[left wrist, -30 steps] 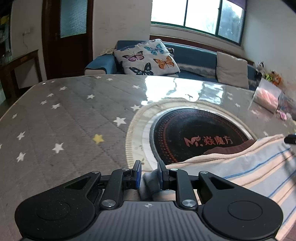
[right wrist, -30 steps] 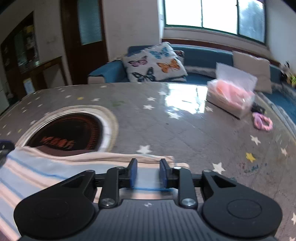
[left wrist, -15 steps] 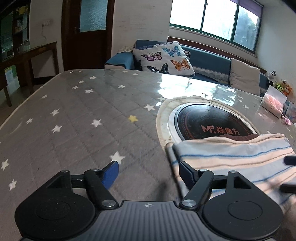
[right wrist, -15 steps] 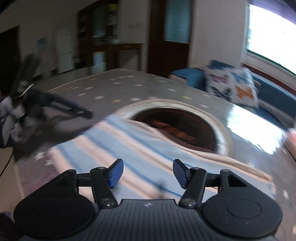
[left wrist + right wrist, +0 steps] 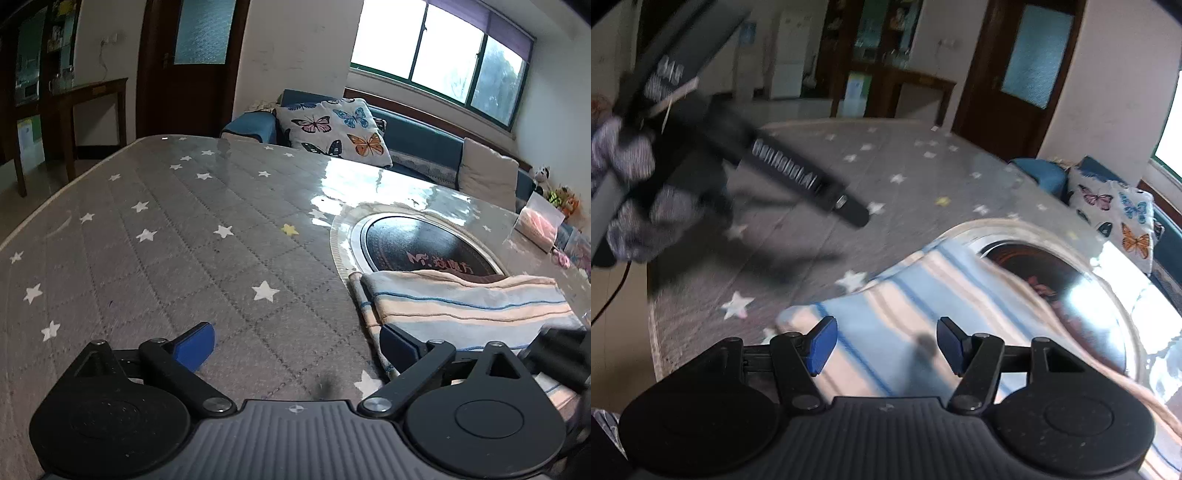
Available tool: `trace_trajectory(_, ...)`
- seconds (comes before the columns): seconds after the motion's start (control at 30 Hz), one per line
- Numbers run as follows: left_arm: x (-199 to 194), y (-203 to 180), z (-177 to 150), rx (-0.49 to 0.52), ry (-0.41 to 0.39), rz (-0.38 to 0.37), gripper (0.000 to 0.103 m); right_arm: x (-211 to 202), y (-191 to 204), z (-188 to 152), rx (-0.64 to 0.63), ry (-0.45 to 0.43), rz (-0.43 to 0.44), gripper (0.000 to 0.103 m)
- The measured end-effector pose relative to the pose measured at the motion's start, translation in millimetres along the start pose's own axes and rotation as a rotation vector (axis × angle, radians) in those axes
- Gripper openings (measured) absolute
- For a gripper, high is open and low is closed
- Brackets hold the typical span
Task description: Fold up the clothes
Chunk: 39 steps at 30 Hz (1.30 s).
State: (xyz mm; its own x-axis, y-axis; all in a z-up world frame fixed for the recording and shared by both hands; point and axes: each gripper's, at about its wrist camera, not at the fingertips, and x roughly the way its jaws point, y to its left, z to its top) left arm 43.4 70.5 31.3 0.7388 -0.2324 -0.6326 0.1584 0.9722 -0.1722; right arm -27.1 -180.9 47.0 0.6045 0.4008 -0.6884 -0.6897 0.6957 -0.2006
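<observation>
Cloth (image 5: 469, 310) blue/peach/white stripes; table cover (image 5: 166, 258) grey w/ white stars; fingers (image 5: 822, 343) blue.

1. The left wrist view looks forward and down along its black two-finger tool (image 5: 297, 347), close over the grey star-patterned quilted surface (image 5: 155, 258), facing the blue sofa and window.
2. The right wrist view looks along its own tool (image 5: 884, 345), turned toward the dark wooden door.
3. Both views share the folded striped blue-and-peach cloth (image 5: 469, 306) (image 5: 905, 306) and the round black inset plate (image 5: 417, 247) (image 5: 1045, 273).

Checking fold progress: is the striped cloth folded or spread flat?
Folded: the striped cloth shows stacked layers along its left edge.
</observation>
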Motion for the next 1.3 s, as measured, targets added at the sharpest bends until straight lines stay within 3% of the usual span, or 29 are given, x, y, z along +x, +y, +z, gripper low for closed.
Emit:
trace_trajectory(0.17, -2, 6, 1, -0.016, -0.004, -0.016, 0.098, -8, 15, 2, -0.068, -0.028, -0.052, 0.06)
trace_trajectory(0.43, -4, 4, -1, -0.076, 0.016, -0.103, 0.097, -23, 32, 3, -0.128, -0.009, 0.053, 0.056)
trace_trajectory(0.47, -4, 3, -2, -0.083, 0.025, -0.121, 0.096, -20, 35, 2, -0.132, 0.002, 0.056, 0.053)
trace_trajectory(0.6, -2, -5, -5, -0.091, 0.055, -0.172, 0.088, -11, 32, 0, -0.091, 0.027, 0.059, 0.021)
trace_trajectory(0.7, 1, -10, -7, -0.115, 0.084, -0.21, 0.083, -15, 25, 2, -0.037, 0.015, 0.075, 0.007)
trace_trajectory(1.03, 16, -24, -1, -0.295, 0.195, -0.304, 0.082, -51, -9, 6, 0.145, -0.091, 0.132, 0.004)
trace_trajectory(1.13, 23, -27, -1, -0.357, 0.232, -0.324, 0.072, -58, -15, 4, 0.163, -0.112, 0.142, 0.004)
trace_trajectory(1.2, 30, -27, -1, -0.402, 0.257, -0.343, 0.048, -61, -17, 2, 0.167, -0.121, 0.148, 0.004)
trace_trajectory(1.23, 35, -27, -2, -0.429, 0.277, -0.354, 0.043, -63, -18, 1, 0.17, -0.125, 0.155, 0.004)
trace_trajectory(1.3, 43, -27, -3, -0.455, 0.296, -0.361, 0.019, -64, -19, 0, 0.173, -0.132, 0.166, 0.004)
